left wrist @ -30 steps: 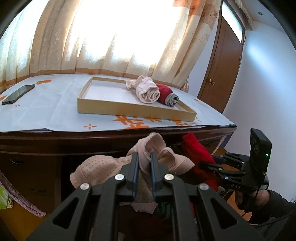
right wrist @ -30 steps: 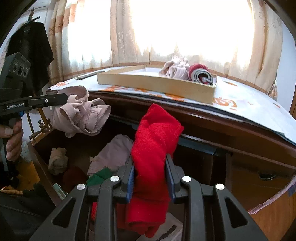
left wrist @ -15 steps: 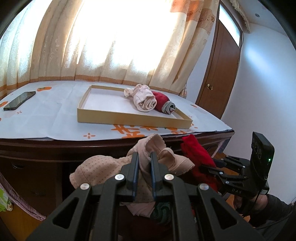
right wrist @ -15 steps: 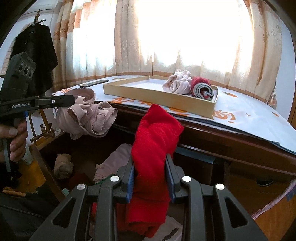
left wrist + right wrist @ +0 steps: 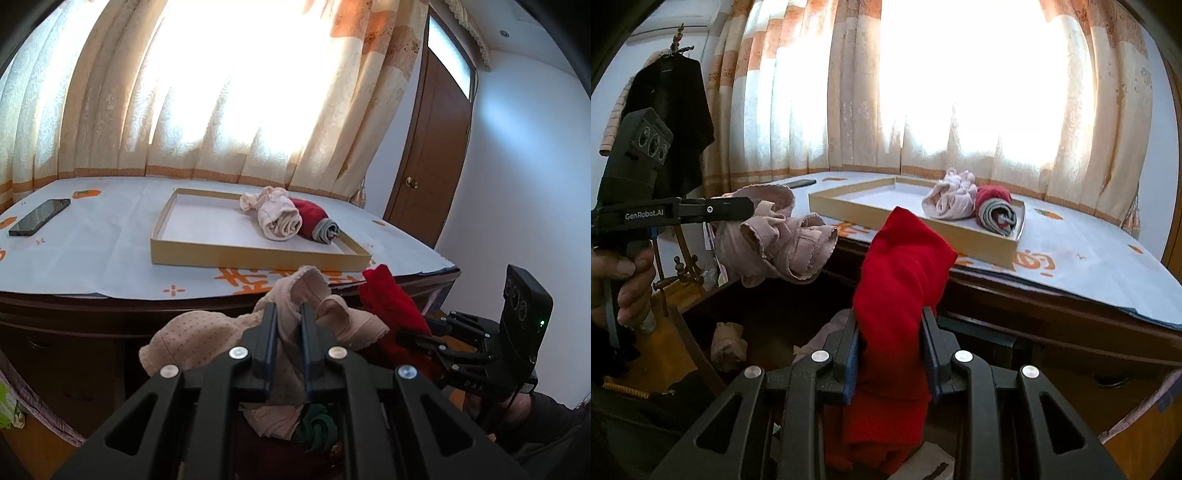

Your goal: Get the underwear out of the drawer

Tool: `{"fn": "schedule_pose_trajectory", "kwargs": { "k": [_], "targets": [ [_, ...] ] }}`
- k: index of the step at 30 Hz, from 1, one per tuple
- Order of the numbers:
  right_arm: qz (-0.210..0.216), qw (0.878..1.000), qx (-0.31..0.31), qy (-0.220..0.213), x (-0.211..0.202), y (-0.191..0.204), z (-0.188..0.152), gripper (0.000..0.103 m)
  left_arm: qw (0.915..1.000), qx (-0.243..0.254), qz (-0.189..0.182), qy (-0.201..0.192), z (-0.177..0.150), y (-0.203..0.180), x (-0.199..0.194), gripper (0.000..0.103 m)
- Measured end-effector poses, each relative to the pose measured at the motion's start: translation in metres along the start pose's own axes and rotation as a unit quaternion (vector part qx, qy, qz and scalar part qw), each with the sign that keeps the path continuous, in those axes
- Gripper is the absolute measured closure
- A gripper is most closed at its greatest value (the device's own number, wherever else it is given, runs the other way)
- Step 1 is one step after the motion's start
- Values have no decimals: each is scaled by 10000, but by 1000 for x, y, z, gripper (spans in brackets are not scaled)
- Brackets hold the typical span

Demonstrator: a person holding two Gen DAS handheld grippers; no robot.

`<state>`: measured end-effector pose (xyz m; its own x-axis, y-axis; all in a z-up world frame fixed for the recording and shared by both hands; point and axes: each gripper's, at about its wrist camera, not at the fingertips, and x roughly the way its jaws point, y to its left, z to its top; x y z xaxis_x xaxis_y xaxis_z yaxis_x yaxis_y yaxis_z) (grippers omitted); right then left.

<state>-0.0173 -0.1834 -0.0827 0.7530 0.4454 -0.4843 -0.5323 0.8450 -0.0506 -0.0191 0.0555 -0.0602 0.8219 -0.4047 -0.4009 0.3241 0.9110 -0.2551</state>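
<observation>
The shallow cardboard tray (image 5: 258,254) on the dresser top holds two rolled garments, pale pink and red-grey, at its far right corner. The left gripper (image 5: 287,317) is clamped nearly closed on pink underwear (image 5: 207,332); the right gripper (image 5: 892,325) pinches red underwear (image 5: 905,273). Only the right wrist view shows the open drawer (image 5: 701,354) (clothes inside).

Home bedroom: curtained window (image 5: 229,92), wooden dresser (image 5: 74,325).
</observation>
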Motion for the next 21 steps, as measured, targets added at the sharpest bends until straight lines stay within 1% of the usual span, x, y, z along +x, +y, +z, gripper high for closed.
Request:
{"fn": "schedule_pose_trajectory", "kwargs": {
  "k": [8, 21],
  "targets": [
    [-18, 9997, -36, -235, -9, 3, 5, 71, 9998, 59, -41, -193, 6, -5, -8, 94],
    [-19, 9976, -160, -680, -26, 6, 10, 71, 9986, 120, 8, -515, 11, -10, -19, 94]
  ]
}}
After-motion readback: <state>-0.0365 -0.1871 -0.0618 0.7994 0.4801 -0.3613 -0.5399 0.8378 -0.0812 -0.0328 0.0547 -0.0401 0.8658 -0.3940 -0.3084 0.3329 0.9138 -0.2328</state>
